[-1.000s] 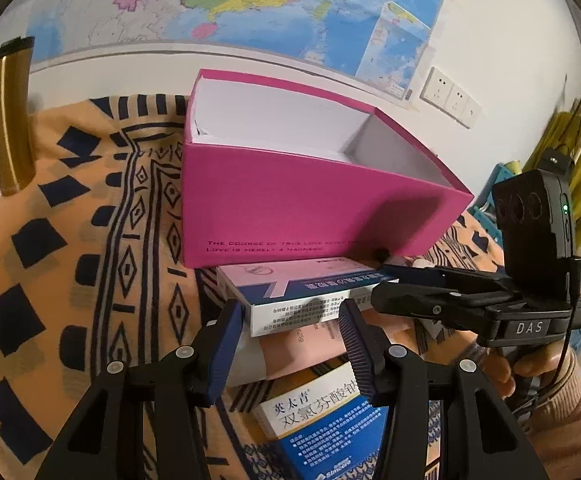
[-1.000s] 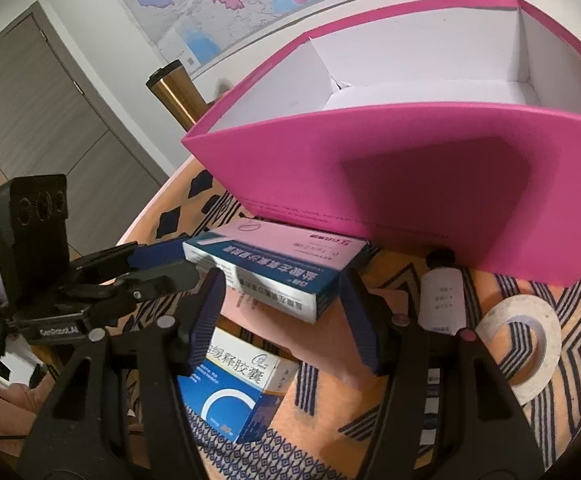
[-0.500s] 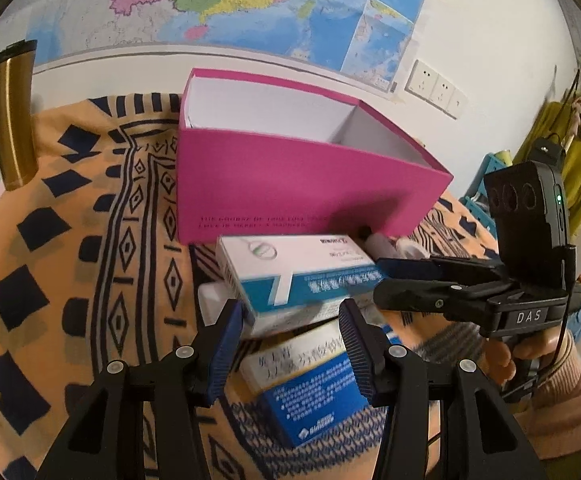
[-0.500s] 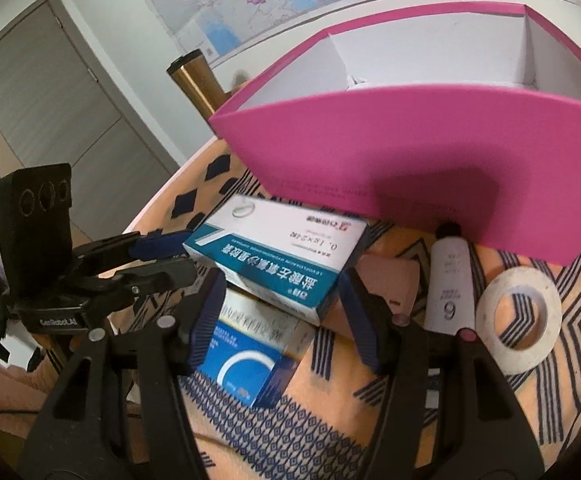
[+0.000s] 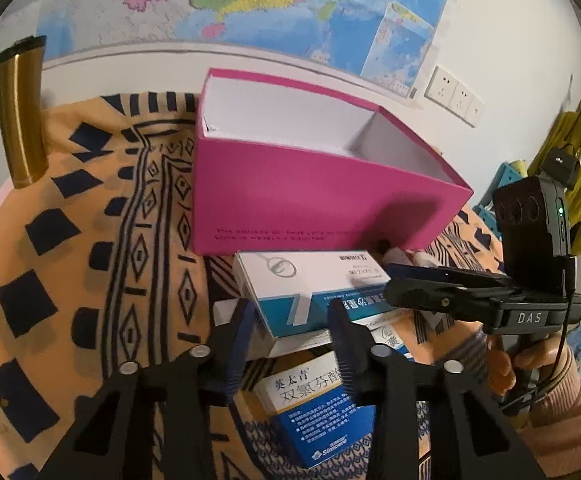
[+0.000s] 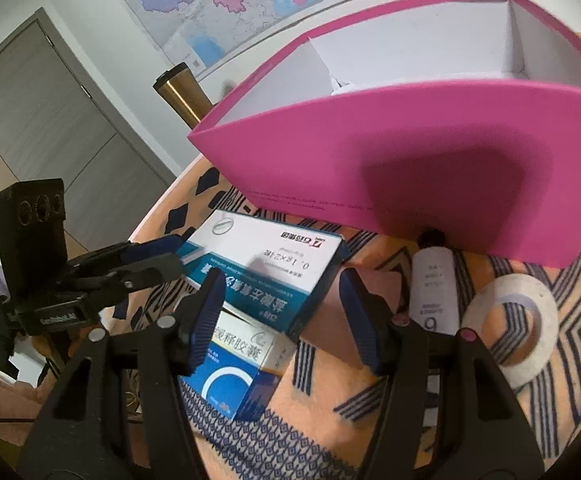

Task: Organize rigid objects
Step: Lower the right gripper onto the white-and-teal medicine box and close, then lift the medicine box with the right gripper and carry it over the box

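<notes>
Step in hand, by judgement: picking teal-and-white medicine box [image 5: 310, 292] for loading into pink box [image 5: 314, 204].
Medicine box lies just in front of pink box, atop blue-and-white carton [image 5: 314, 412].
Left gripper [image 5: 292, 344]: jaws have just been closing, box corner between them, pads not visibly pressing.
Right gripper [image 6: 282, 316]: released, jaws straddling same box, gaps either side.
Next move calls for firm clamp, lift over pink box's near wall.
White bottle [image 6: 434, 288] and tape roll [image 6: 508, 328] wait in front of pink box.
</notes>
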Motion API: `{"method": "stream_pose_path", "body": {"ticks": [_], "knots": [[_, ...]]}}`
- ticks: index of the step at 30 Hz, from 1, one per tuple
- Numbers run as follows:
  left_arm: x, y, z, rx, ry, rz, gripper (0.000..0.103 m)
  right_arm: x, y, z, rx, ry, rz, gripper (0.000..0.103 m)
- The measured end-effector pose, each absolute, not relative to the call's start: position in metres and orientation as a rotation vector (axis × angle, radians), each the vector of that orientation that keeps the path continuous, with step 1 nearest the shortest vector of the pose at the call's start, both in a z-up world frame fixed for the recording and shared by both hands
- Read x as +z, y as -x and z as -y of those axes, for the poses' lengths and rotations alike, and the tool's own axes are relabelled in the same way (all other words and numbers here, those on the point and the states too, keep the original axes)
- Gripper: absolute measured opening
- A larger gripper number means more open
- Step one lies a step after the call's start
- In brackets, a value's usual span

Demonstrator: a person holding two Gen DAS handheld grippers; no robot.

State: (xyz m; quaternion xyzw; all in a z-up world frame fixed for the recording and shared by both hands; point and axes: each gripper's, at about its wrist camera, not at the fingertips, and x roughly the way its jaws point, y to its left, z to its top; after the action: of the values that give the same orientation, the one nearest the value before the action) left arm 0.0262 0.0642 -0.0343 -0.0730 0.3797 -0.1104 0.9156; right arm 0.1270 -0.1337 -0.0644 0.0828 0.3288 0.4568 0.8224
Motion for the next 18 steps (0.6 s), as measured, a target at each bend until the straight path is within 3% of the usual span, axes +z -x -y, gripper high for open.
{"method": "stream_pose_path", "body": {"ticks": [7,18], "knots": [[-0.035,-0.025,-0.067,-0.225,0.166,-0.789,0.035,-0.067,-0.132,0.132,0.972,-0.184,-0.711,0.048],[-0.027,-0.022,-0.064,-0.230,0.166,-0.775,0.041,-0.056,-0.122,0.133,0.978,-0.171,-0.682,0.048]]}}
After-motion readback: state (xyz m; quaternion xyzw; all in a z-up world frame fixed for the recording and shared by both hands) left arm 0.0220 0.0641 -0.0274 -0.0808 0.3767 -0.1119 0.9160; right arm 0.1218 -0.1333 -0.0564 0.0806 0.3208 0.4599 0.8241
